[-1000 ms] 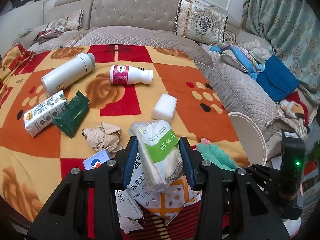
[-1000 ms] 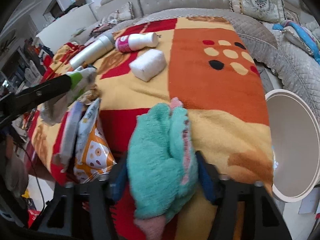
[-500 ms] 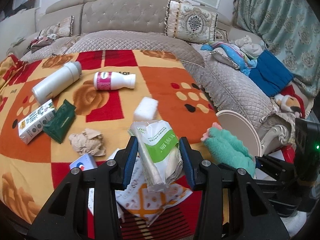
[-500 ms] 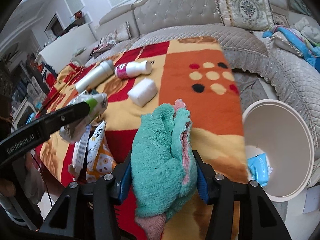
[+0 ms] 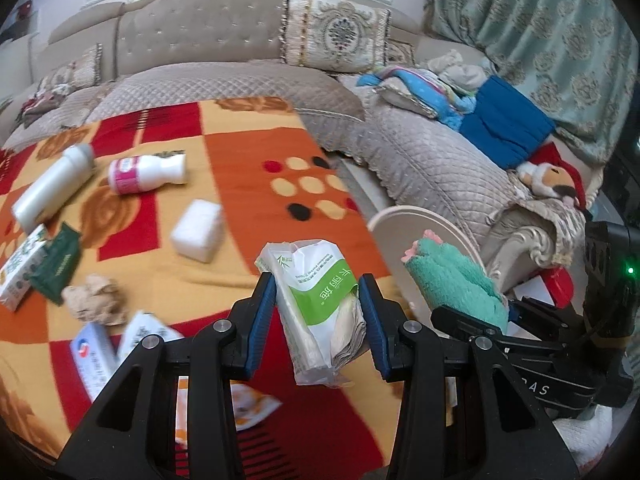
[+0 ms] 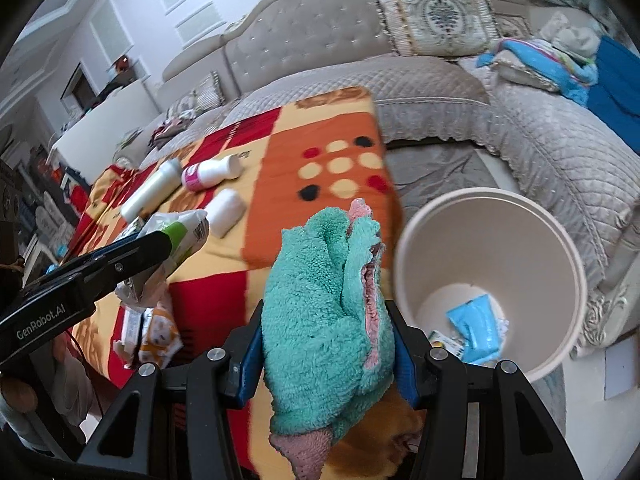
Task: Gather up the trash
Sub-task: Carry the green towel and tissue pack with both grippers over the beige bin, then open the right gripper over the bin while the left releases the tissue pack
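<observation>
Two grippers, left (image 5: 318, 312) and right (image 6: 326, 344). One tissue pack (image 5: 320, 300), one teal plush cloth (image 6: 324, 320), one cream bin (image 6: 560, 240). Two white bottles (image 5: 52, 188) (image 5: 148, 168), one white foam block (image 5: 198, 230), one crumpled paper ball (image 5: 94, 298), one dark green wrapper (image 5: 56, 268).

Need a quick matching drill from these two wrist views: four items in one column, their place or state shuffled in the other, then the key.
1. tissue pack
2. teal fluffy cloth
3. blue wrapper
4. pink-labelled bottle

A. lying on the blanket
B. clamped in the right gripper
C. at the bottom of the bin
D. clamped in the left gripper

Pairs: 1-D, 2-B, 3-C, 4-A
</observation>
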Demonstrator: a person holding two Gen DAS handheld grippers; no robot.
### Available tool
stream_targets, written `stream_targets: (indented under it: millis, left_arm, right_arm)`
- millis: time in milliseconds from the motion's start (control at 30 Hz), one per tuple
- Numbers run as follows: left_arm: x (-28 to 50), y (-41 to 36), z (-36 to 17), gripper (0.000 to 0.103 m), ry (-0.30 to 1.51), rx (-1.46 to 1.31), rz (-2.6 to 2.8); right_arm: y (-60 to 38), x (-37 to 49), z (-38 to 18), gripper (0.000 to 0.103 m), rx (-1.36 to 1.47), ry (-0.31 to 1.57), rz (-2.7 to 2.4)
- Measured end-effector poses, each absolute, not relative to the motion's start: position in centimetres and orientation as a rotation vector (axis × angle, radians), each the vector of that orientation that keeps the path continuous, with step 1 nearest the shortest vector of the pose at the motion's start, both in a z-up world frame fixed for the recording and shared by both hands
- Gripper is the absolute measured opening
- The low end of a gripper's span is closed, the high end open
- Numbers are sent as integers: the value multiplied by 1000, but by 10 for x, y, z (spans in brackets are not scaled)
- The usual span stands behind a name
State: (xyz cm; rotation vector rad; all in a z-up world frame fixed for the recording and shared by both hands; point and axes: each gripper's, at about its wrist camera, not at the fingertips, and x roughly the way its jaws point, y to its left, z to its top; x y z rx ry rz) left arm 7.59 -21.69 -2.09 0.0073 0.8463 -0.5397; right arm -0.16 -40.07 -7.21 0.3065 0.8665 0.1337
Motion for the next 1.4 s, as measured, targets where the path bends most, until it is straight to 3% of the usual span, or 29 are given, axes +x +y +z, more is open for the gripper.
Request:
stream_targets:
  millis: [900, 1067, 1167, 1300, 1367, 1400]
  left_arm:
    - [79, -353, -60, 41, 934, 91, -689]
    - [88, -363, -70, 42, 959, 61, -704]
    - [91, -366, -75, 49, 967, 50, -712]
    - [95, -366, -78, 62, 978, 30, -719]
    - [96, -364, -79, 62, 984, 22, -716]
    - [96, -363, -79, 62, 985, 22, -712]
  right_arm:
    - [-522, -20, -125, 52, 464, 917, -81]
    - [-534, -14, -140, 53, 498, 931, -110]
    - [-538, -9, -146, 54, 512, 937, -112]
    - [-542, -4, -154, 58, 530, 933, -125]
    - [-546, -5, -157, 74, 548, 931, -132]
    - [-547, -6, -158, 74, 557, 928, -135]
